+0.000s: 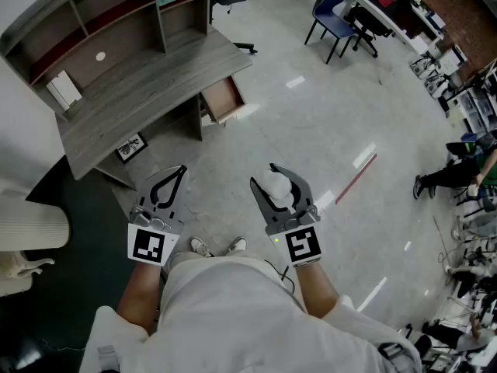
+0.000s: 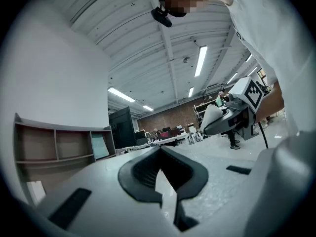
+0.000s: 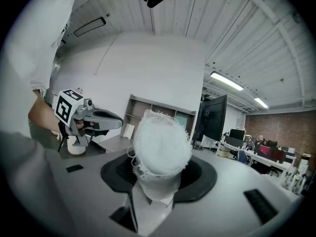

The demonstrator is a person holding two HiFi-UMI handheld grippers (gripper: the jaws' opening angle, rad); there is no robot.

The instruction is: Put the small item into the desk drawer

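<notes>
My right gripper (image 1: 273,183) is shut on a small round white item (image 1: 278,186) wrapped in frayed netting. In the right gripper view the item (image 3: 160,142) fills the space between the jaws. My left gripper (image 1: 180,171) is shut, its tips meeting with nothing between them, as the left gripper view (image 2: 160,152) also shows. Both are held level over the floor, well short of the grey desk (image 1: 155,76). The desk's wooden drawer (image 1: 224,98) stands pulled open at its right end. A shelf hutch (image 1: 85,22) tops the desk.
A framed picture (image 1: 130,148) leans under the desk. A white ribbed object (image 1: 31,231) stands at the left edge. A blue chair (image 1: 334,18) and cluttered benches are at the far right, with people near them. A red strip (image 1: 356,179) lies on the floor.
</notes>
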